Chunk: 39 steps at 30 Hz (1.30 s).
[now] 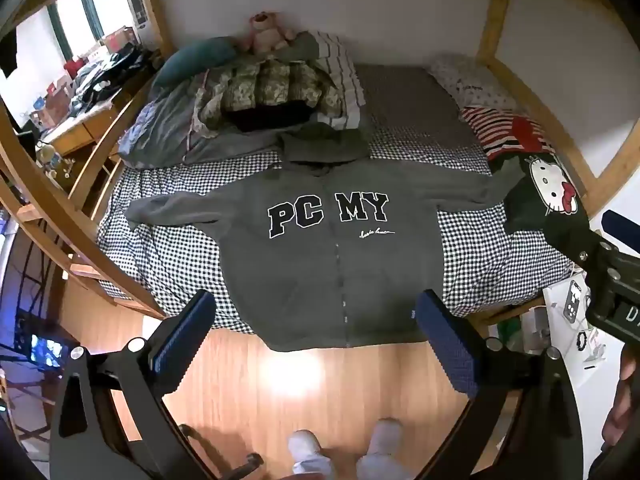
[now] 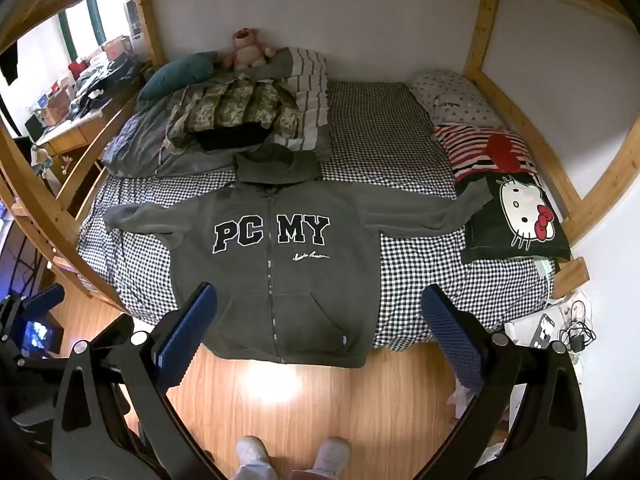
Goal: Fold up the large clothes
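Hoodie (image 2: 276, 272), grey zip-front, lettered "PC MY" across the chest: I see it laid face up on the checked bed sheet (image 2: 432, 280), ahead of and below both my claws, sleeves stretched out to either side, hood flat at the far end, hem hanging just over the near bed edge.

Left gripper (image 1: 316, 340): jaws spread as wide as they go, blue pads (image 1: 182, 332) bare, nothing held. It hangs over the wooden floor (image 1: 320, 400) short of the hem; the hoodie's lower body shows between the fingers, untouched.

Right gripper (image 2: 320, 336): likewise fully spread and empty, aimed down at the hoodie's right half, its left finger across the pocket area, its right finger over the sheet beyond the garment.

Other items, as I look past the claws:
- Hello Kitty cushion (image 2: 516, 220), far right, at the tip of the right-hand sleeve.
- Red-striped pillow (image 2: 480, 148) behind that cushion.
- Camouflage quilted jacket (image 2: 232, 112) on crumpled bedding, beyond the hood.
- Pink plush bear (image 2: 246, 50) against the wall, farthest from me.
- Wooden bed frame (image 2: 520, 120) around the mattress.
- Two white shoes (image 2: 292, 456) of the person, directly beneath the claws.
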Each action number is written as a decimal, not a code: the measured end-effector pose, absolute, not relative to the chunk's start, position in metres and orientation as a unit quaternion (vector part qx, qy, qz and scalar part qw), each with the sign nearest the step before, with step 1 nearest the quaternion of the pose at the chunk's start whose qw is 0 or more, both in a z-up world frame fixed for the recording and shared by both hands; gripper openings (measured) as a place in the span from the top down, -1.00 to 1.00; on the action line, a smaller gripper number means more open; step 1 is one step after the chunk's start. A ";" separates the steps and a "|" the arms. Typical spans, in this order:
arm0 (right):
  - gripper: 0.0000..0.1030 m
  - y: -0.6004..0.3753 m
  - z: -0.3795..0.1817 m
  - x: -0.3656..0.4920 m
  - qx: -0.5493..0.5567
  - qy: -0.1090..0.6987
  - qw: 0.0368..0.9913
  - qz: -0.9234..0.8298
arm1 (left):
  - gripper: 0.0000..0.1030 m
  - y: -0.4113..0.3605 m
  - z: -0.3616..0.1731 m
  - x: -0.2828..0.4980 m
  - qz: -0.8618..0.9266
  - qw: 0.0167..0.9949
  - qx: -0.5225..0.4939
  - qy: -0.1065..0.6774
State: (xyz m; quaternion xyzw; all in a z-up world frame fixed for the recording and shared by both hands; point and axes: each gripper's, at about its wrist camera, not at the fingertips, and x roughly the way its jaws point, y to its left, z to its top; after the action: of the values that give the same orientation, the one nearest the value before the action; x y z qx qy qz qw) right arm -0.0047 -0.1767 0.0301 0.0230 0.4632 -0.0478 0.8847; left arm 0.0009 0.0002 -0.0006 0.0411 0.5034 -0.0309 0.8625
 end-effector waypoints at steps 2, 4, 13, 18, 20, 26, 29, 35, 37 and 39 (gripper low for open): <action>-0.95 -0.177 0.030 -0.006 0.024 0.463 0.885 -0.049 | -0.91 -0.001 -0.001 0.001 -0.028 0.864 0.048 0.500; -0.95 -0.177 0.029 -0.007 0.024 0.464 0.884 -0.050 | -0.91 -0.001 -0.001 0.001 -0.029 0.864 0.047 0.500; -0.95 -0.181 0.028 -0.008 0.022 0.468 0.882 -0.052 | -0.91 0.010 0.008 0.006 -0.023 0.866 0.049 0.497; -0.95 -0.185 0.023 -0.010 0.026 0.468 0.881 -0.053 | -0.91 0.011 0.009 0.002 -0.016 0.870 0.049 0.490; -0.95 -0.187 0.022 -0.010 0.026 0.468 0.882 -0.052 | -0.91 0.008 0.009 0.001 -0.017 0.871 0.052 0.488; -0.95 -0.183 0.025 -0.009 0.026 0.462 0.886 -0.026 | -0.91 0.012 0.012 0.003 -0.023 0.874 0.062 0.481; -0.95 -0.178 0.026 -0.009 0.012 0.460 0.888 -0.006 | -0.91 0.013 0.013 0.004 -0.029 0.875 0.070 0.478; -0.95 -0.176 0.026 -0.007 0.002 0.463 0.887 0.003 | -0.91 0.017 0.013 0.008 -0.038 0.872 0.067 0.483; -0.95 -0.174 0.026 -0.006 0.004 0.463 0.887 0.006 | -0.91 0.019 0.014 0.008 -0.041 0.871 0.065 0.485; -0.95 -0.174 0.025 -0.005 0.001 0.464 0.886 0.008 | -0.91 0.020 0.013 0.007 -0.044 0.870 0.067 0.486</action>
State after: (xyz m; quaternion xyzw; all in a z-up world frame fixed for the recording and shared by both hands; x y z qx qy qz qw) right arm -0.0054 -0.1737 0.0254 0.0012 0.4645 0.0077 0.8856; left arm 0.0072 0.0198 0.0131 0.0667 0.4859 -0.0437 0.8704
